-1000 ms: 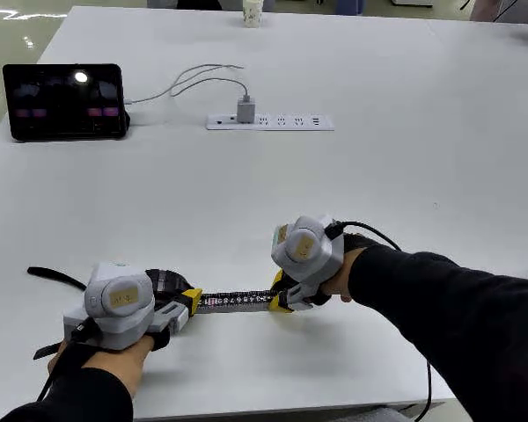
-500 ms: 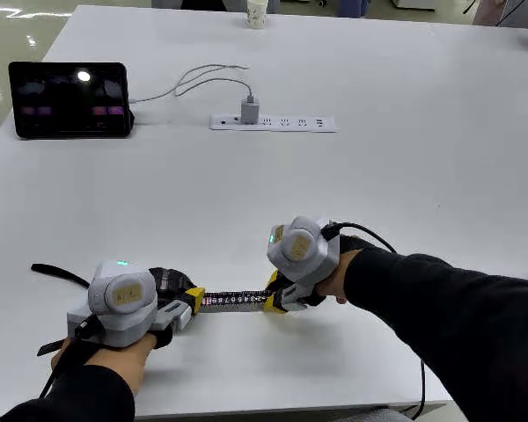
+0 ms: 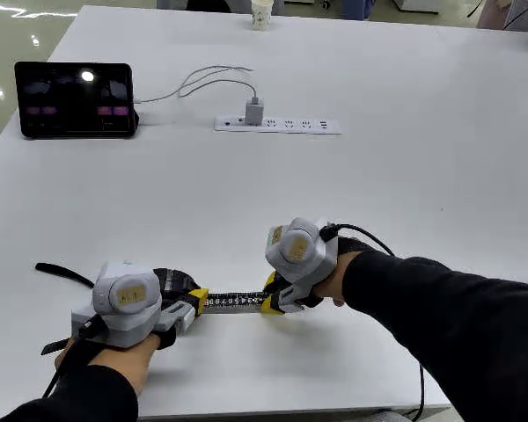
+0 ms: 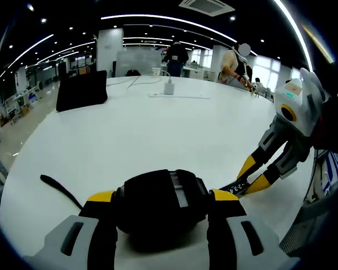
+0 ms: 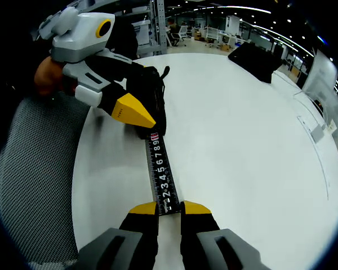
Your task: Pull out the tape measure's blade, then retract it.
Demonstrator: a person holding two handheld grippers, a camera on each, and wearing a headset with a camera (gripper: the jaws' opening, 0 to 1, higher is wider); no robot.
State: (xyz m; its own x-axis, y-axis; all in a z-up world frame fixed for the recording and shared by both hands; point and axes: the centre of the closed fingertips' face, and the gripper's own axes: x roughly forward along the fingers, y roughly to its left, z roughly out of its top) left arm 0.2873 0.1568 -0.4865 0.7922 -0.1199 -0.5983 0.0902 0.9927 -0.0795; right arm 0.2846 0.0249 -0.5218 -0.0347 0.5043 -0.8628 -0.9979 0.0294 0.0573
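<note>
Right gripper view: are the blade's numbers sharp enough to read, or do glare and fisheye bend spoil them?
Right gripper view: the blade numerals read crisply, without glare, though the fisheye curves the table edge. Head view: the same numerals are tiny, and a lamp reflection glares on the tablet. Left gripper view: the black case shows little detail.

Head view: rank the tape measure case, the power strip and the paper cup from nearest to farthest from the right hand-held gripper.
Measured from the right hand-held gripper:
1. Tape measure case: nearest, just to its left at the near edge.
2. Power strip: well ahead of it, roughly straight on.
3. Paper cup: farthest, at the far edge beyond the power strip.
</note>
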